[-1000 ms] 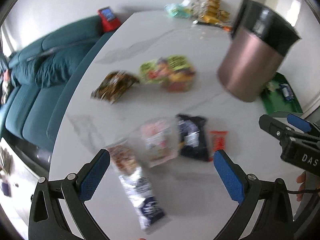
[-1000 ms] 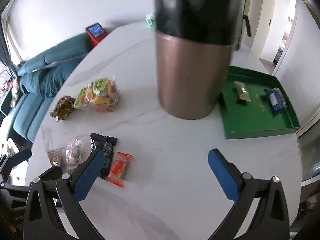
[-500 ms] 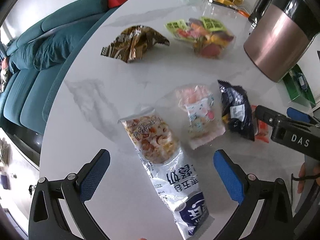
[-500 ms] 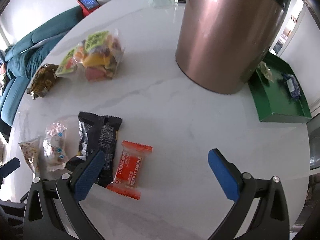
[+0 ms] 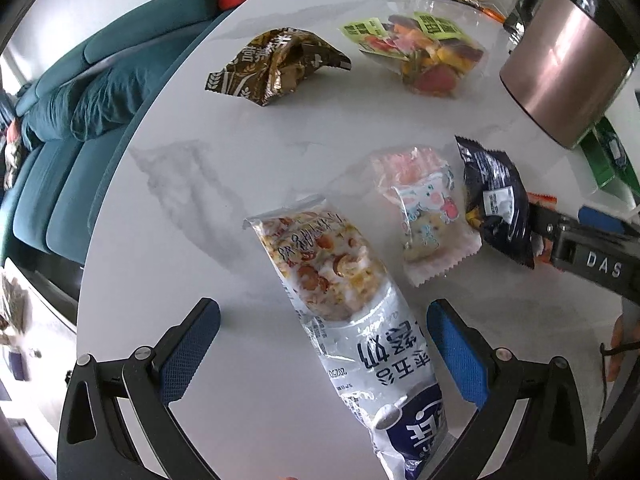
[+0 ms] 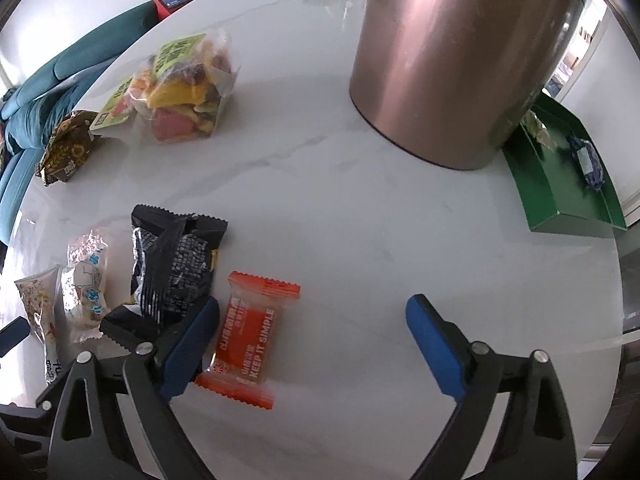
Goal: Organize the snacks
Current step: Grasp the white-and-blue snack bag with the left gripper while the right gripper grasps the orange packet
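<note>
Both our grippers, left [image 5: 322, 342] and right [image 6: 312, 346], gape empty; right's finger, seemingly touching the black packet [image 6: 174, 264], may shove it off the orange bar [image 6: 246, 340].

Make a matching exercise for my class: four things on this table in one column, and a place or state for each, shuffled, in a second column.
Things
1. Orange packet
2. Long white bag
3. Green tray
4. Brown bag

Places or states
A. Crumpled, near the sofa-side edge of the table
B. Behind the copper canister, holding two small snacks
C. Between the open fingers of the left gripper
D. Just inside one finger of the open right gripper

Pairs: 1-D, 2-C, 3-B, 4-A
</note>
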Motion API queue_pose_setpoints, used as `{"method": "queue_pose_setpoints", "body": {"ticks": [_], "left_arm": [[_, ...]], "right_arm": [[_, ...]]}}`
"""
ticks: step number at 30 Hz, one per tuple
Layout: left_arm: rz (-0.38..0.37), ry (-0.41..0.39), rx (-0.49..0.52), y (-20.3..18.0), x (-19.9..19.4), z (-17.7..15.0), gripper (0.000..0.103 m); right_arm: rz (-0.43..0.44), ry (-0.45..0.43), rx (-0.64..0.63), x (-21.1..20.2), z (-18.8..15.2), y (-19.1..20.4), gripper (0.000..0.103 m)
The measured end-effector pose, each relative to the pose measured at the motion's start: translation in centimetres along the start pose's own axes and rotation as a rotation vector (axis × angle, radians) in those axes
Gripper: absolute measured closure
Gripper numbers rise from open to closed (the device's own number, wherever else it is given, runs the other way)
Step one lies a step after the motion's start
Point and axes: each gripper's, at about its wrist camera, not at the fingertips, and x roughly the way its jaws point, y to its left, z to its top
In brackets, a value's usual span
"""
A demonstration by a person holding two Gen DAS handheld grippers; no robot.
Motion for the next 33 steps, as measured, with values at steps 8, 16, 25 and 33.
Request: {"method": "queue_pose_setpoints", "body": {"ticks": [8,16,25,33], "left_arm": [[0.005,0.011,0.035,-0.7,-0.3,-0.5,0.003],[-0.001,0.006,0.061,-1.4,-1.2,-1.1,0.022],[-0.004,-0.005,0.068,-2.2,-2.2,-1.6,0.06],[-0.033,-0.003,0.061,-2.2,-2.7,-2.0,0.066]], "right_arm": [[0.033,-0.003,-0.036,-0.7,-0.5,1.5,0.0],[0.066,-0.007,-0.093,-1.3,-0.8,3.5,0.077],[0.076,-0.017,-0.116,-1.4,-1.2,3.8,0.102],[0.105,-0.025,-0.093,-2.0,-1.7,2.3,0.103]]}}
